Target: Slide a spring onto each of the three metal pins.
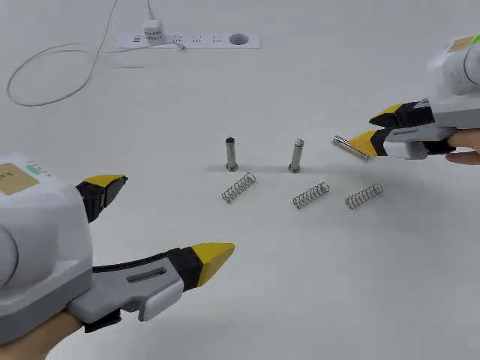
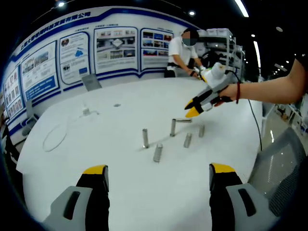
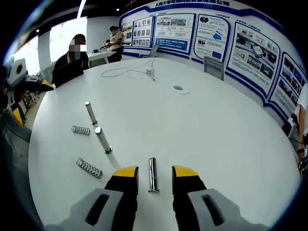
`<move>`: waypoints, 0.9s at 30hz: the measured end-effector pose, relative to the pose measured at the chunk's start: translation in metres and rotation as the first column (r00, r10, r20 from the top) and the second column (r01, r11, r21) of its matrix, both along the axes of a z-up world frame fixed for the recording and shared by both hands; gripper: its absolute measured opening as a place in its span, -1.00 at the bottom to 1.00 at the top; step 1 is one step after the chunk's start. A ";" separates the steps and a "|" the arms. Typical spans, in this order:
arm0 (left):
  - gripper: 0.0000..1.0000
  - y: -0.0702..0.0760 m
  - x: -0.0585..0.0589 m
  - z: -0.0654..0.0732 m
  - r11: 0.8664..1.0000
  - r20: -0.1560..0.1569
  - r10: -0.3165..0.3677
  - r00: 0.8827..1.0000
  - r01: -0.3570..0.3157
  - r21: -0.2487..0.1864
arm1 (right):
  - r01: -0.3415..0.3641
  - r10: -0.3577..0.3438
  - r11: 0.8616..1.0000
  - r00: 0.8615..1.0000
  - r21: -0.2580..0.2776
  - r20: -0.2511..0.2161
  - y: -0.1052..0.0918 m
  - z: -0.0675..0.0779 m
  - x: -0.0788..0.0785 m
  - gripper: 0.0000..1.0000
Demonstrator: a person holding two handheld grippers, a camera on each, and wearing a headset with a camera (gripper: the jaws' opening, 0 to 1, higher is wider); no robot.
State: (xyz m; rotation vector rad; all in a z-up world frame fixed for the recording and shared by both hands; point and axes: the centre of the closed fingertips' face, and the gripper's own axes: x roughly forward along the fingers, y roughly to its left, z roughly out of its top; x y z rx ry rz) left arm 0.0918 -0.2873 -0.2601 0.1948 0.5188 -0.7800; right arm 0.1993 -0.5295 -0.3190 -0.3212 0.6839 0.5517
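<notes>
Right gripper (image 1: 376,127) open astride the lying pin (image 3: 152,174), probably to stand it by the upright pins (image 1: 231,153) before springs (image 1: 238,187) go on; left gripper (image 1: 159,217) open, empty.

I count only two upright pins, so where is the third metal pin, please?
In the head view the third pin lies flat, right of the two upright pins, between the right gripper's open jaws.

Left pin (image 1: 230,154), middle pin (image 1: 297,155): short, silver, upright on flat heads, side by side. Right pin (image 1: 350,147): not upright, lying slanted, just right of middle pin. Left spring (image 1: 238,187), middle spring (image 1: 310,195), right spring (image 1: 364,196): coiled wire, lying flat in row, just nearer than pins.
</notes>
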 end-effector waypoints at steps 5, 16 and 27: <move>0.75 -0.002 0.000 -0.006 1.000 -0.011 -0.008 1.000 0.008 -0.004 | 0.012 -0.011 0.999 1.000 0.033 -0.019 0.006 -0.006 0.010 -0.46; 0.73 -0.011 0.000 -0.008 1.000 -0.023 -0.021 1.000 0.021 -0.018 | -0.007 0.009 1.000 0.997 0.021 -0.076 0.011 -0.023 0.014 -0.64; 0.72 -0.013 0.000 -0.008 0.999 -0.029 -0.021 0.999 0.021 -0.027 | 0.002 0.002 0.999 0.994 0.037 -0.110 0.015 -0.030 0.017 -0.80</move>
